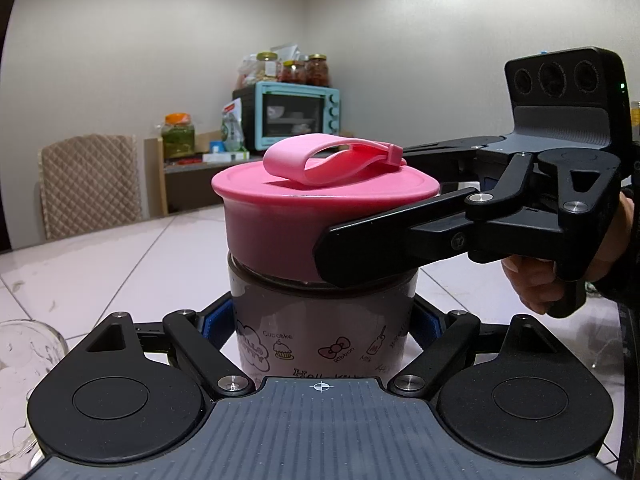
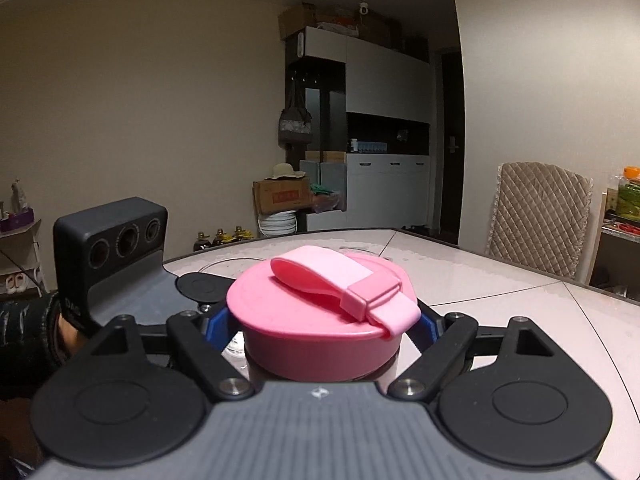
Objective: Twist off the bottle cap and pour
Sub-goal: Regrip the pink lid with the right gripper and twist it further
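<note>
A glass bottle (image 1: 320,320) with cartoon prints stands upright on the white table (image 1: 120,264). It has a wide pink cap (image 1: 280,216) with a pink strap loop. My left gripper (image 1: 320,320) is shut on the bottle's body, with blue pads on both sides. My right gripper (image 1: 360,236) comes in from the right and is shut on the pink cap; one black finger (image 1: 384,240) crosses the cap's front. In the right wrist view my right gripper (image 2: 320,332) clamps the cap (image 2: 316,320) between blue pads, and the left gripper's body (image 2: 112,248) sits at the left.
A clear glass mug (image 1: 24,364) stands on the table at the lower left. A quilted chair (image 1: 88,184) stands at the table's far side. A teal toaster oven (image 1: 292,116) with jars sits on a shelf behind.
</note>
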